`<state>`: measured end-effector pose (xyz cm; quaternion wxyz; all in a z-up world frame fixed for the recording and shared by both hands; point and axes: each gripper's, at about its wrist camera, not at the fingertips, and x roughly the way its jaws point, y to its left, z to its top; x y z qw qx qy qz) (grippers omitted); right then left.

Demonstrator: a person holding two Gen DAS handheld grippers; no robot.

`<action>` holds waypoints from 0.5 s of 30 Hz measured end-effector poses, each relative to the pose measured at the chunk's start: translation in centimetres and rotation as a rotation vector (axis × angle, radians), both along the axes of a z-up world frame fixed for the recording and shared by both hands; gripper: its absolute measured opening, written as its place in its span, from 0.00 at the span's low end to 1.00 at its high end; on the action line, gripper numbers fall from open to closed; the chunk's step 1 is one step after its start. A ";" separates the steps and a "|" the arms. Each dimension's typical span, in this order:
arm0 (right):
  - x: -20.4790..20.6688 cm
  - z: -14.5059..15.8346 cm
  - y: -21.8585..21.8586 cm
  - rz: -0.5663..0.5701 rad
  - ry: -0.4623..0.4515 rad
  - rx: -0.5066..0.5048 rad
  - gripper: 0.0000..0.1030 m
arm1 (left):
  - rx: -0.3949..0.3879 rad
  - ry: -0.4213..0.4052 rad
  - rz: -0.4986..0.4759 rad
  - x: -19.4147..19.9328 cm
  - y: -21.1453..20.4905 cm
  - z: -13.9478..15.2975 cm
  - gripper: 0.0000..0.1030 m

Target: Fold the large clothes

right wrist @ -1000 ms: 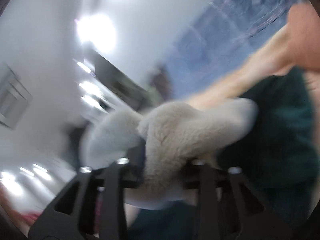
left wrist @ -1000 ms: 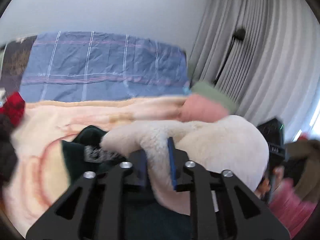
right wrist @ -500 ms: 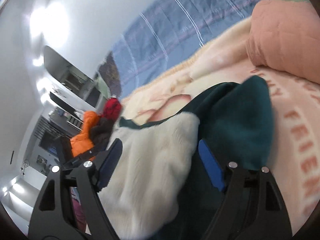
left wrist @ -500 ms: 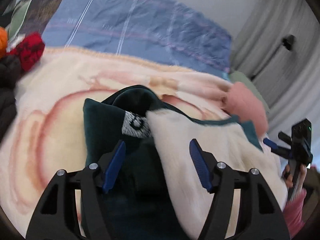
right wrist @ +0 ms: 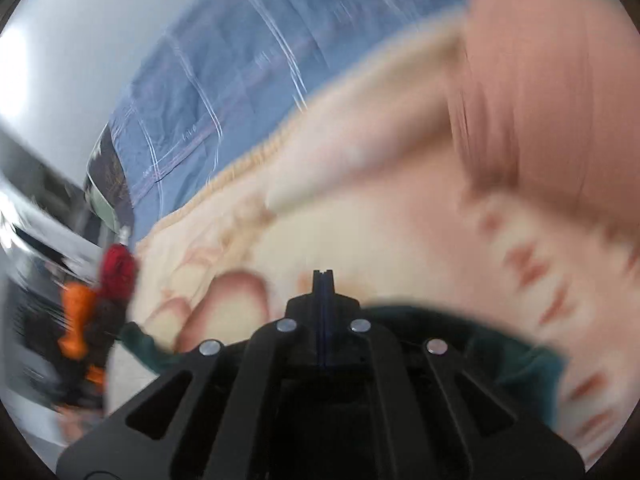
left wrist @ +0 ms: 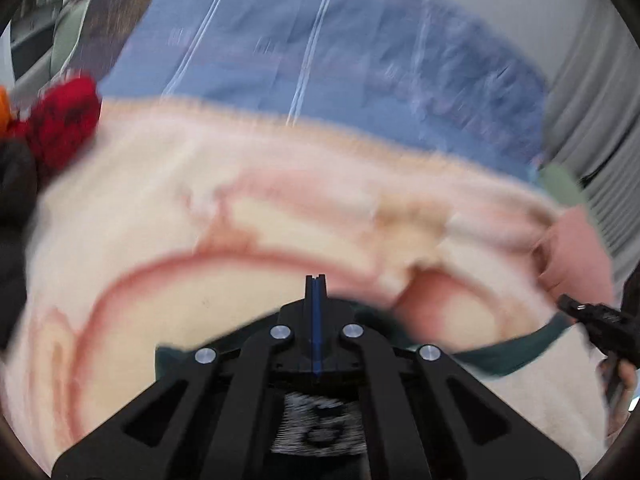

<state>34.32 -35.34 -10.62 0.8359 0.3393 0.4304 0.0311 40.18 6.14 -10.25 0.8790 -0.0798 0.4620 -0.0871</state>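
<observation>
The dark green fleece garment with a cream fuzzy lining [left wrist: 516, 356] lies on the cream-and-pink patterned plush blanket [left wrist: 200, 216], at that blanket's near edge, right under both tools. In the left wrist view its green hem curves out to the right of the tool, with the cream lining below it, and a blurred black-and-white label [left wrist: 320, 424] shows beneath the fingers. In the right wrist view the green cloth [right wrist: 520, 360] spreads to either side of the tool over the blanket.

The left gripper [left wrist: 315, 284] has its two blue-padded jaws pressed flat together, with nothing seen between the tips. The right gripper [right wrist: 323, 278] is likewise closed, pads meeting; whether any cloth is caught lower down cannot be told.

Beyond the blanket's far edge lies a blue quilt with thin white lines [left wrist: 320, 60]. At the blanket's right end sits a salmon-pink folded cloth [right wrist: 552, 92]. At its left end is a heap of red [left wrist: 66, 116], orange and dark clothes. Both views are motion-blurred.
</observation>
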 end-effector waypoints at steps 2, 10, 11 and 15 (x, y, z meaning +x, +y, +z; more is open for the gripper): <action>-2.2 0.9 0.2 0.088 -0.102 0.076 0.02 | -0.051 -0.028 -0.041 -1.6 1.0 0.2 0.00; -15.6 8.1 8.3 0.459 -0.396 0.001 0.28 | -0.233 -0.190 -0.397 -14.9 -0.1 7.2 0.35; -17.1 8.1 9.6 0.506 -0.412 -0.025 0.28 | -0.230 -0.205 -0.440 -16.5 -0.8 7.3 0.38; -14.8 4.0 12.4 0.424 -0.223 -0.424 0.29 | 0.028 -0.282 -0.534 -20.6 -6.5 4.4 0.56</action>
